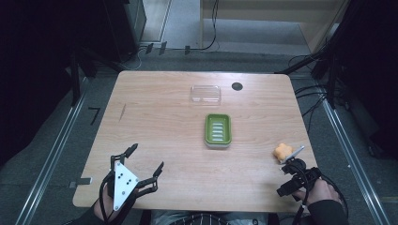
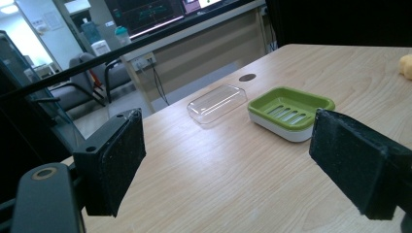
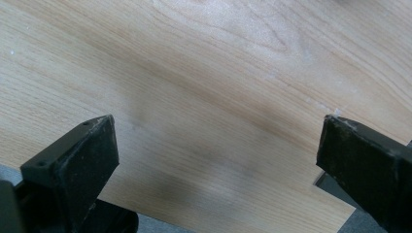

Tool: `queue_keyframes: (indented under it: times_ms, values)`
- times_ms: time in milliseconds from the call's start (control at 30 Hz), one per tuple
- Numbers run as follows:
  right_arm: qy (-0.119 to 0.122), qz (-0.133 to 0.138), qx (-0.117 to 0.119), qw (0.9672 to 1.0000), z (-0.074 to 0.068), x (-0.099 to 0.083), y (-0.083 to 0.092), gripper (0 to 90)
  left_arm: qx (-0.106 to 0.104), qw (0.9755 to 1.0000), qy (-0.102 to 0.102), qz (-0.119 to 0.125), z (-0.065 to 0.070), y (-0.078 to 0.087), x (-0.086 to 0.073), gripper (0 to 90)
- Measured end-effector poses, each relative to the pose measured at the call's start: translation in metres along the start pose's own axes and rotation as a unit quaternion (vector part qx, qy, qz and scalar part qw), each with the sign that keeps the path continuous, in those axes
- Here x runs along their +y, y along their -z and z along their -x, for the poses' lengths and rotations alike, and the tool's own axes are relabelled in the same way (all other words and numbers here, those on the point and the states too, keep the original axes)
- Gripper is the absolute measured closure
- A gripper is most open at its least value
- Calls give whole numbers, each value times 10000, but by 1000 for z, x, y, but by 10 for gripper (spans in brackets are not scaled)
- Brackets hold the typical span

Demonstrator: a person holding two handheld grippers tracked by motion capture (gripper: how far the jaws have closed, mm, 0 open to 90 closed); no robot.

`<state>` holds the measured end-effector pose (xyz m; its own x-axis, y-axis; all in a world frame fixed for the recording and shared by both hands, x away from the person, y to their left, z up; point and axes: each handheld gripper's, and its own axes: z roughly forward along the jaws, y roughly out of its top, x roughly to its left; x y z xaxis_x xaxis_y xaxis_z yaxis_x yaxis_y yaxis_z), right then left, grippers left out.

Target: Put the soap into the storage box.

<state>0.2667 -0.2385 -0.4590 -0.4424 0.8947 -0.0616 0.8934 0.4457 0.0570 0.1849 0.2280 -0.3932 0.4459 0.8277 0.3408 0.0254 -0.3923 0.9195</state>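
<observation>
Right gripper (image 1: 290, 164) low near orange lump (image 1: 282, 151), fingers apart.

Both grippers, left (image 1: 145, 159) and right (image 1: 293, 161), hover with fingers spread wide.

We find no text, label, brand or number that can be read anywhere in these views (the monitors (image 2: 145, 14) far behind the tabletop (image 2: 218, 170) in the left gripper view show coloured lines and bright patches, but nothing legible, and the paper on the far wall (image 2: 38, 23) is too small to make out)
</observation>
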Motion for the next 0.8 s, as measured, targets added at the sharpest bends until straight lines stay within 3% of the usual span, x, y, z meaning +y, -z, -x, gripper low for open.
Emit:
queue_keyframes:
  times_ms: [800]
  values:
    - [-31,67,-76,9999,18,22,2,10,27,10000,-7,-26,0,1,0,135]
